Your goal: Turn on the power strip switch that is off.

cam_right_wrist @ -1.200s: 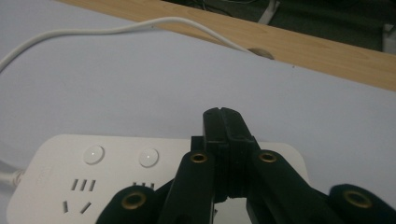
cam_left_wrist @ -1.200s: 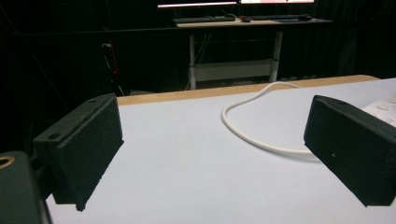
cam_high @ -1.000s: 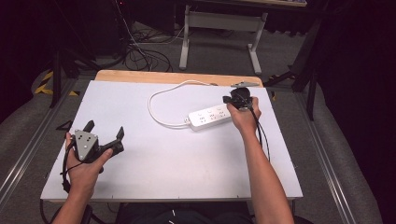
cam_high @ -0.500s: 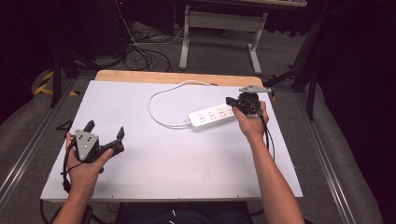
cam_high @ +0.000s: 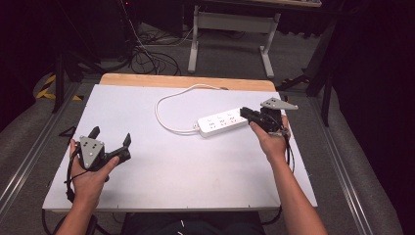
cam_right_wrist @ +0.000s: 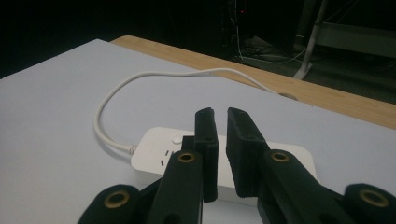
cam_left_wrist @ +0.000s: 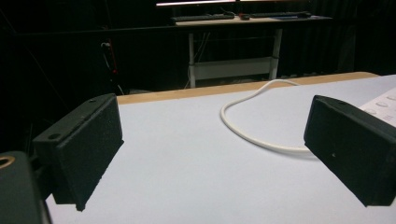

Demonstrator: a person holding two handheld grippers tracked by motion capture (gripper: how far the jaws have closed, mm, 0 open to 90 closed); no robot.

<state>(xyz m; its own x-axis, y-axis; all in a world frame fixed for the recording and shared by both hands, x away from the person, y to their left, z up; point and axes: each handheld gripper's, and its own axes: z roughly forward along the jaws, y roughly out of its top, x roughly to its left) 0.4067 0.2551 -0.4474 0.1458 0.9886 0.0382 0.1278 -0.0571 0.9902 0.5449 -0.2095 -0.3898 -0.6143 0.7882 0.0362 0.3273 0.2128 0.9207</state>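
Right gripper point(cam_high: 247, 115) at right end of power strip point(cam_high: 221, 122), above its top face; jaws nearly together, narrow slit between pads, nothing in it; jaws have just been opening slightly. In right gripper view, right gripper point(cam_right_wrist: 219, 122) points along strip point(cam_right_wrist: 154, 156), white cord point(cam_right_wrist: 140, 79) looping away beyond it. Strip lies flat on white table point(cam_high: 195, 171), just ahead of jaw tips. Left gripper point(cam_high: 110, 139) well apart to left, jaws wide apart, empty, held above bare table by left hand point(cam_high: 88, 178).
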